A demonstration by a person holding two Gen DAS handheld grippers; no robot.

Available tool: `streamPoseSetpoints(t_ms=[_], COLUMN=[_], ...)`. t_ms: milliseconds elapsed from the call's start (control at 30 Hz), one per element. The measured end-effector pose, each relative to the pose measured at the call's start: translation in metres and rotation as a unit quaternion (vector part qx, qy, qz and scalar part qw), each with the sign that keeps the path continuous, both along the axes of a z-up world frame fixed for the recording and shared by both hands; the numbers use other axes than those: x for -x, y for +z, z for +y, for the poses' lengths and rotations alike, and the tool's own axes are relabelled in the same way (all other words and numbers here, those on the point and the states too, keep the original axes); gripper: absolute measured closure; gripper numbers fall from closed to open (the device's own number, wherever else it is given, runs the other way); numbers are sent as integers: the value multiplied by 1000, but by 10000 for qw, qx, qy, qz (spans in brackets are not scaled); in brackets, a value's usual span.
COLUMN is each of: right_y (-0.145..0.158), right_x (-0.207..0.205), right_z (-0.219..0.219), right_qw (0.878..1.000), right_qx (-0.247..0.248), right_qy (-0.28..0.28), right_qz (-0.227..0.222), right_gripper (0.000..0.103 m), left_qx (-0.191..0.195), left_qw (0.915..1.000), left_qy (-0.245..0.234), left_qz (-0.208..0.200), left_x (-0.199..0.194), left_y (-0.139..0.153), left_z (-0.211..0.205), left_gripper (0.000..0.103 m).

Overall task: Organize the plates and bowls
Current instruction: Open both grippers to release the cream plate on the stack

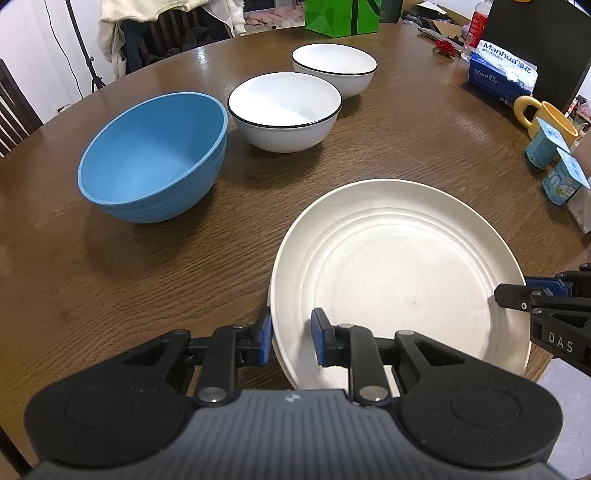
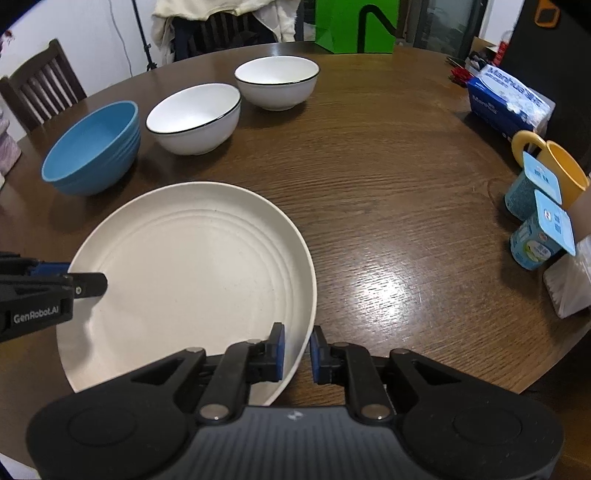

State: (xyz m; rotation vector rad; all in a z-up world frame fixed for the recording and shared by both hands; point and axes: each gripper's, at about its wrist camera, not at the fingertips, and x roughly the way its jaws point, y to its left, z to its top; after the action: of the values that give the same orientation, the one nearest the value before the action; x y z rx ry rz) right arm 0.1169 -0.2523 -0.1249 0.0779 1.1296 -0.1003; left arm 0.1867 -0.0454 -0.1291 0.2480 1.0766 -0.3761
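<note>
A cream plate (image 1: 399,266) lies on the round wooden table near its front edge; it also shows in the right wrist view (image 2: 192,273). My left gripper (image 1: 291,341) straddles the plate's left rim, jaws apart with a gap to the rim. My right gripper (image 2: 297,349) straddles the plate's right rim, jaws slightly apart around it. A blue bowl (image 1: 155,155) and two white bowls with black rims (image 1: 284,110) (image 1: 334,68) stand in a row behind the plate.
At the table's right side are a yellow mug (image 2: 554,170), two small yogurt cups (image 2: 539,236), a blue tissue pack (image 2: 509,103) and a white cloth (image 2: 569,284). A green bag (image 2: 354,26) and chairs stand at the back.
</note>
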Motion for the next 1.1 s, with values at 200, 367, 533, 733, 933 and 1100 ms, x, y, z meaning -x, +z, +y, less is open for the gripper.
streamPoseSetpoints(t_ms=[200,367,533,733,933,1100], right_y=[-3,-4,-4,-6,5,19], right_x=[-4,-6,-6,-6,-2,4], right_z=[9,10,9,0,-8,-11], right_qw=[9995,9994,9996,10000,9994,9980], right_qx=[290,306,263,1,-195,-385], right_qy=[147,142,105,-68,-219,-308], right_qz=[-24,-1,7,35,-163,-406], right_gripper=[88,87,87,87,46,19], left_qx=[-131,-190,-202,-26,274,618], left_qw=[9999,9998,9998,9999,9988,9950], left_qy=[-45,-63,7,96,248,404], left_qz=[-89,-96,35,-47,-309,-666], left_x=[1,0,-3,-3,-1,7], left_y=[-2,-1,-5,1,20,40], left_z=[-3,-4,-3,3,16,33], left_gripper=[81,81,78,46,16,0])
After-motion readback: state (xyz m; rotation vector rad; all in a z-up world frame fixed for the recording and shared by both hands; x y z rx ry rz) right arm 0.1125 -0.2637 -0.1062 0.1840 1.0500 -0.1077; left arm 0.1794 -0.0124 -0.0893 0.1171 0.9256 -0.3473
